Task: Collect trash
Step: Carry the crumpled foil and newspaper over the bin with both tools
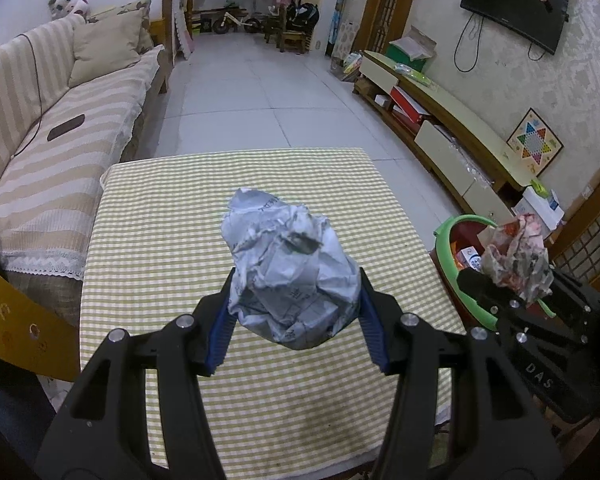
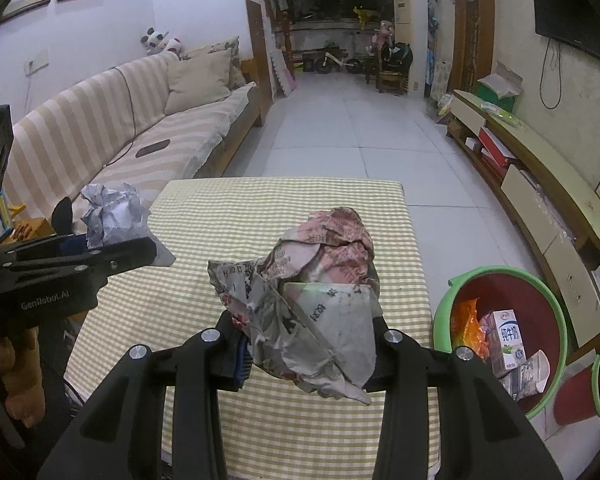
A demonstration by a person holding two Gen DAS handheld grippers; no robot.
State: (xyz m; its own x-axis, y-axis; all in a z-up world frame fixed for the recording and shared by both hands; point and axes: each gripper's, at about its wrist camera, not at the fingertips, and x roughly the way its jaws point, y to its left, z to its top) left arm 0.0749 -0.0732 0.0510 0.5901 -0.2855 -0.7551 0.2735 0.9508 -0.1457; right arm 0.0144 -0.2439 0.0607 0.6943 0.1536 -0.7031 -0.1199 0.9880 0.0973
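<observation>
A crumpled ball of grey-white printed newspaper (image 1: 292,272) sits clamped between the blue pads of the left tongs (image 1: 296,316), held in the air above the table with the yellow-and-white checked cloth (image 1: 160,220). A second wad, crumpled newspaper printed in pink and grey (image 2: 312,304), is clamped in the right tongs (image 2: 308,352), also lifted clear of the checked cloth. In the right wrist view the left tongs and their grey ball show at the left, just beside the table's left edge; in the left wrist view the right tongs and the pink wad show at the right, over a round basin.

That basin, green-rimmed and dark red inside (image 2: 500,276), stands on the floor just beside the table's right edge. It holds a white milk carton (image 2: 508,340), an orange wrapper (image 2: 468,328) and some other paper scraps.

Farther out, a sofa with a beige-and-white striped cover (image 1: 60,128) runs along the left side of the room. A low cream-topped cabinet (image 1: 452,120) lines the right wall under a black wall-mounted television (image 1: 516,4). Pale floor tiles (image 1: 252,80) stretch away to the far end.
</observation>
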